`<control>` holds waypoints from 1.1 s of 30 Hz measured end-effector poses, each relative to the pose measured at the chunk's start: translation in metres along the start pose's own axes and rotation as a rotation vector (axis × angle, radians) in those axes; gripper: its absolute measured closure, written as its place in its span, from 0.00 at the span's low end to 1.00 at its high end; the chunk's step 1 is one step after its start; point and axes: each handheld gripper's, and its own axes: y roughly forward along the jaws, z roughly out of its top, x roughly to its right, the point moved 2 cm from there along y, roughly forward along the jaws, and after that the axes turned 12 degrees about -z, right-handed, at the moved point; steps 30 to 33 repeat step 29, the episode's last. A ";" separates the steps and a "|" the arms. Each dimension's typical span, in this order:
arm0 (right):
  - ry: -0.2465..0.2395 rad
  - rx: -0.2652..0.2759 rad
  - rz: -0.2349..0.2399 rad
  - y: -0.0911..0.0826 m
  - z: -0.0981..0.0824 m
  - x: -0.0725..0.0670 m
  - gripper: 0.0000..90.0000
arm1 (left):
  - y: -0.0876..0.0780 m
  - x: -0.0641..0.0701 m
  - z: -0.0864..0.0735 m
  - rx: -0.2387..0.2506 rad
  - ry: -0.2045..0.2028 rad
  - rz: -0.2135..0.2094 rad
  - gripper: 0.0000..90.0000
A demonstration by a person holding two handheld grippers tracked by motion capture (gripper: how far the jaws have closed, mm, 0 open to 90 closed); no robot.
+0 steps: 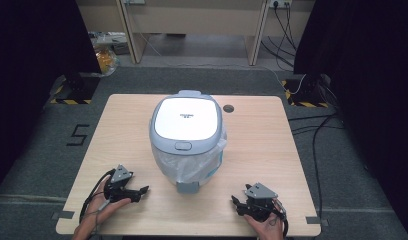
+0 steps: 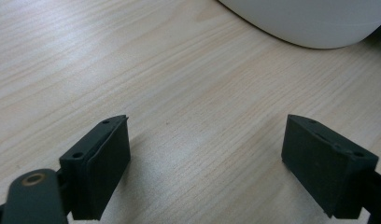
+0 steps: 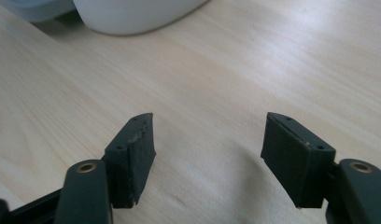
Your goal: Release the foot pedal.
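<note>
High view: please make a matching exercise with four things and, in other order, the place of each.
Things:
1. bin
2. left gripper
3. right gripper
4. round hole

Places:
A. near edge, right of the bin
B. middle of the table
C. far edge, beside the bin's lid
D. near edge, left of the bin

Pairs: 1-B, 2-D, 3-A, 4-C

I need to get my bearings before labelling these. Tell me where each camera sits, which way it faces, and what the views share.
High view: above the person's side, looking forward and down on the table, the bin, both hands and grippers.
Left gripper view: on the left gripper, looking along its open jaws toward the bin's base.
Right gripper view: on the right gripper, likewise.
Shared: wooden tabletop and white bin.
</note>
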 end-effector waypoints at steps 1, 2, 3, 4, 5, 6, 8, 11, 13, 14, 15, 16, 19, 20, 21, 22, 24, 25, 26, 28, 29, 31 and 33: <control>-0.003 -0.009 -0.001 0.000 -0.001 0.000 0.36 | 0.000 0.000 0.000 0.001 0.000 0.000 0.16; -0.007 -0.014 -0.002 0.000 -0.001 0.001 0.36 | 0.000 0.000 0.000 0.000 0.000 0.000 0.16; -0.011 -0.021 0.002 0.000 -0.002 0.001 0.35 | 0.000 0.000 0.000 0.001 -0.001 0.000 0.16; -0.007 -0.023 0.004 0.000 -0.002 0.001 0.34 | 0.000 0.000 0.000 0.001 0.000 0.000 0.16; -0.003 -0.027 0.006 0.000 -0.002 0.002 0.33 | 0.000 0.000 0.000 0.000 0.000 0.000 0.16; 0.000 -0.032 0.013 0.000 -0.003 0.003 0.33 | 0.000 0.000 0.000 0.000 0.000 0.000 0.16; 0.009 -0.039 0.021 -0.001 -0.004 0.005 0.32 | 0.000 0.000 0.000 0.000 0.000 0.000 0.16; 0.044 -0.060 0.034 -0.001 -0.006 0.008 0.28 | 0.000 0.000 0.000 0.001 -0.001 0.000 0.16; 0.048 -0.064 0.042 -0.002 -0.007 0.010 0.25 | 0.000 0.000 0.000 0.000 0.000 0.000 0.16; 0.044 -0.064 0.046 -0.002 -0.008 0.010 0.24 | 0.000 0.000 0.000 0.000 0.000 0.000 0.16; 0.037 -0.067 0.056 -0.002 -0.008 0.011 0.23 | 0.000 0.000 0.000 0.000 0.000 0.000 0.16; 0.035 -0.068 0.059 -0.002 -0.008 0.011 0.23 | 0.000 0.000 0.000 0.001 0.000 0.000 0.16; 0.028 -0.068 0.063 -0.002 -0.008 0.012 0.22 | 0.000 0.000 0.000 0.001 0.000 0.000 0.16; 0.029 -0.069 0.063 -0.002 -0.008 0.012 0.22 | 0.000 0.000 0.000 0.001 -0.001 0.000 0.16; 0.028 -0.068 0.063 -0.002 -0.008 0.012 0.21 | 0.000 0.000 0.000 0.001 -0.001 0.001 0.16; 0.028 -0.068 0.063 -0.002 -0.008 0.012 0.20 | 0.000 0.000 0.000 0.001 -0.001 0.000 0.16; 0.031 -0.072 0.061 -0.002 -0.008 0.012 0.20 | 0.000 0.000 0.000 0.001 -0.002 0.000 0.16; 0.031 -0.072 0.061 -0.001 -0.008 0.012 0.20 | 0.000 0.000 0.000 0.001 -0.001 0.000 0.16; 0.030 -0.073 0.061 -0.001 -0.008 0.012 0.20 | 0.000 0.000 0.000 0.001 -0.001 0.000 0.16; 0.027 -0.072 0.061 -0.001 -0.008 0.013 0.19 | 0.000 0.000 0.000 0.001 -0.002 0.000 0.16; 0.029 -0.073 0.062 -0.001 -0.008 0.013 0.19 | 0.000 0.000 0.000 0.001 -0.001 0.000 0.16; 0.029 -0.073 0.062 -0.001 -0.008 0.013 0.19 | 0.000 0.000 0.000 0.001 -0.001 0.000 0.16; 0.029 -0.073 0.062 -0.001 -0.008 0.013 0.19 | 0.000 0.000 0.000 0.001 -0.001 0.000 0.16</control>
